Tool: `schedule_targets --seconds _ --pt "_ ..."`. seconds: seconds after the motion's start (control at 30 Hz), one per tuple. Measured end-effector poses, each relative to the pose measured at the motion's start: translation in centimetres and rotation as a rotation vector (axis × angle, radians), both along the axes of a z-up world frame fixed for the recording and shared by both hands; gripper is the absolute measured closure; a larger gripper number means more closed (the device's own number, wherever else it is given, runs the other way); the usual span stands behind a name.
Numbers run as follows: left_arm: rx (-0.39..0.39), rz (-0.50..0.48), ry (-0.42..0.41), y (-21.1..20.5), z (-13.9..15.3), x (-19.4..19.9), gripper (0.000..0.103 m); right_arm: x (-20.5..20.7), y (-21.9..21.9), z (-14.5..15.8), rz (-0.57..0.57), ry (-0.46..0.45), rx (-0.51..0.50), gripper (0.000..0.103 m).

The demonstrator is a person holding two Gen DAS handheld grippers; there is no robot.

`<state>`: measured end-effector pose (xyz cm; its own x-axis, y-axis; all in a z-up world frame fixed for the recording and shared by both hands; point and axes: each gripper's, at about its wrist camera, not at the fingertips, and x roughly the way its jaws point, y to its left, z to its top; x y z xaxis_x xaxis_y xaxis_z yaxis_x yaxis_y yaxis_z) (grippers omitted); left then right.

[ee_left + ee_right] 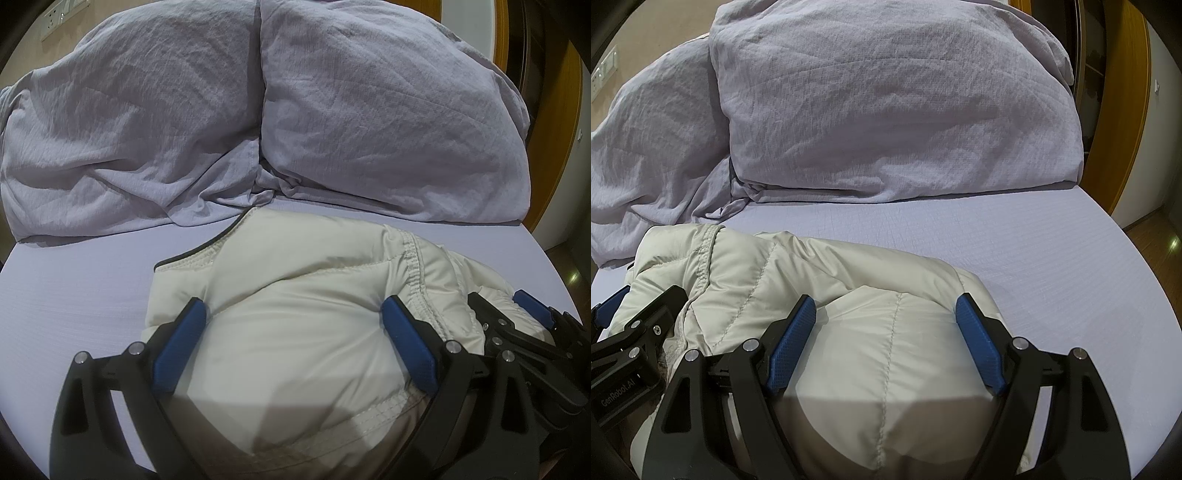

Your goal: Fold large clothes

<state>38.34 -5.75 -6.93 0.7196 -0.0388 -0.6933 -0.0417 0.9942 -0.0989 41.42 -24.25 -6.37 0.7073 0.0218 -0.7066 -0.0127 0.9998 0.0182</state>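
A cream padded jacket (295, 317) lies bunched on the lavender bed sheet (74, 280); it also shows in the right wrist view (849, 295). My left gripper (293, 314) stands wide, its blue pads (181, 343) pressing into a puffy bulge of the jacket from both sides. My right gripper (884, 314) is likewise spread, its pads (979, 343) squeezing a quilted bulge at the jacket's right end. The right gripper shows at the right edge of the left wrist view (524, 321); the left one shows at the left edge of the right wrist view (635, 325).
A crumpled grey-lavender duvet (258, 110) is heaped across the far half of the bed, also in the right wrist view (886, 110). A wooden door frame (1126, 110) stands at the right. The bed's right edge (1145, 295) drops to a wooden floor.
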Motion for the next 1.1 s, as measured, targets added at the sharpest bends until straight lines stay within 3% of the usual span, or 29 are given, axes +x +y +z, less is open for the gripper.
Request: schedule_targets --seconds 1.1 --pt "0.0 0.002 0.0 -0.06 0.1 0.04 0.007 0.26 -0.02 -0.16 0.0 -0.004 -0.002 0.023"
